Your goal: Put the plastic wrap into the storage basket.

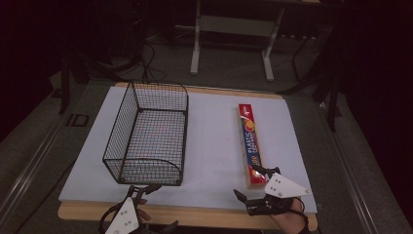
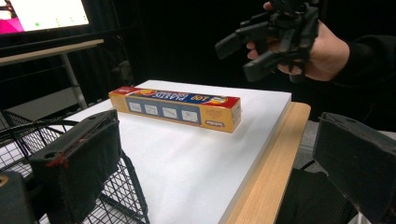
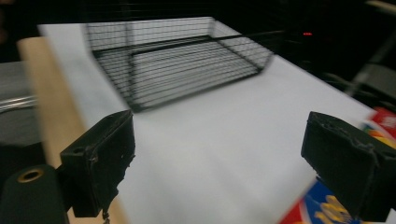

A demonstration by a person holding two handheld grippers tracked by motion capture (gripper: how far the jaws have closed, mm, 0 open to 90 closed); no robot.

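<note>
Both pairs of jaws are seen spread wide w/ nothing between them. In the right gripper view the two black pads are set far apart, white desk surface between them; a corner of the plastic wrap box (image 3: pixel 327 207) is caught just beneath the pad at the right of that view, but whether it is touched cannot be told. In the high view the right gripper (image 1: pixel 249 183) is held low over the near right part of the desk, one jaw at the near end of the box (image 1: pixel 251 144), the other reaching toward the front edge; the grey three-cornered plate is seen on top and the person's hand (image 1: pixel 289 220) behind it. The left gripper (image 1: pixel 142 191) is held at the near edge, jaws released, just in front of the wire basket's (image 1: pixel 146 134) near wall. In the left gripper view a basket corner (image 2: pixel 126 186) lies below the jaw at the left of that view, and the right gripper (image 2: pixel 243 56) is seen farther off, raised above the desk edge, gripped by a hand (image 2: pixel 322 49) in a dark sleeve. The box is laid flat on the white sheet (image 1: pixel 209 146), right half of the desk (image 1: pixel 195 214), lengthwise front to back, well apart from the basket, which stands upright on the left half. Beyond: another table's legs (image 1: pixel 196 44), cables on the floor, a lit monitor (image 2: pixel 44 14).
</note>
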